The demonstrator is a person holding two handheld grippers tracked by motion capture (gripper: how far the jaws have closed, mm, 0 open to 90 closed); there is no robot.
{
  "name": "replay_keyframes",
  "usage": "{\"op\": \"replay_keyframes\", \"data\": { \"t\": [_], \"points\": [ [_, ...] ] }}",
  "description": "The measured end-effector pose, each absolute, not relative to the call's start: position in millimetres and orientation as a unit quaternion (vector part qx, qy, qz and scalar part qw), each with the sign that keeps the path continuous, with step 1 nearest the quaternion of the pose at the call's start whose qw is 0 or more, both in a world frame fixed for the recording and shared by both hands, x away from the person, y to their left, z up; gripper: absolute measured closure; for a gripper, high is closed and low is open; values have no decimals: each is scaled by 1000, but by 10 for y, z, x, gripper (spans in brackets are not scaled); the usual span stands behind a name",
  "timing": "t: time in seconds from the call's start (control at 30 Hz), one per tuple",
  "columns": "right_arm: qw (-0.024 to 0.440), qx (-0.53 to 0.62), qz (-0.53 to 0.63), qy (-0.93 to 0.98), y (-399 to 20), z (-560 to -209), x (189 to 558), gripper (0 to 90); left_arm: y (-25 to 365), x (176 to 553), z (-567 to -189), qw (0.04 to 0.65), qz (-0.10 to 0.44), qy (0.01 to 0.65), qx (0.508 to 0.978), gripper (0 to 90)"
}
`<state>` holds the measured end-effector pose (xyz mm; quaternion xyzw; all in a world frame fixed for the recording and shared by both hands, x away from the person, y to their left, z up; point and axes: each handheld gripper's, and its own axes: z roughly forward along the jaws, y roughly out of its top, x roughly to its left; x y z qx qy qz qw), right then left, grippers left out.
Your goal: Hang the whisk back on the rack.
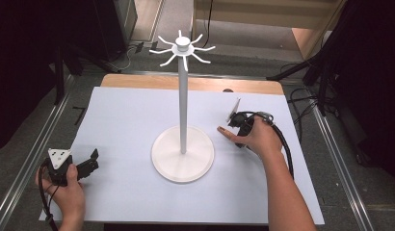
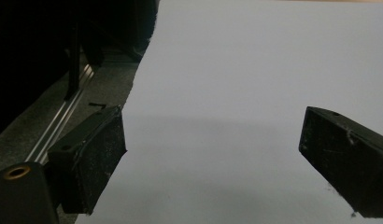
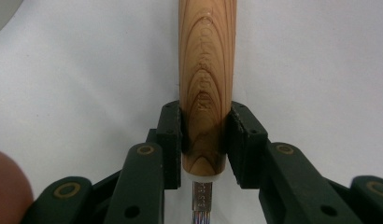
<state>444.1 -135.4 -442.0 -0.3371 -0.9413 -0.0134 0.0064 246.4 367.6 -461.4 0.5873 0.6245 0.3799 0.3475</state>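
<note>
Grey floor (image 1: 51, 120) — dark surroundings

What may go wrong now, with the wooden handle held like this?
1. The right gripper clamps the wooden handle near its metal end, so the long free part might tilt or slip.
2. The stand is tall and thin; a bump from the handle might tip it.

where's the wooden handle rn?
Clamped between the right gripper jaws: wooden handle lies on the white mat, right of the white stand base in the high view.
</note>
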Motion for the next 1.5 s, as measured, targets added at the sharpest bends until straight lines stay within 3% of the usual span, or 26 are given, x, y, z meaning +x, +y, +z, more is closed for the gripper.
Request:
{"op": "replay_keyframes", "data": {
  "t": [0.53,1.5],
  "points": [
    [-31,-350,-20,-936,-1447,-4357,4352,704,3679,2468,-4613,347,378,625,589,77],
    [-96,-361,-226,-900,-1473,-3768,4073,705,3678,2469,-4612,344,377,625,591,79]
  ]
}}
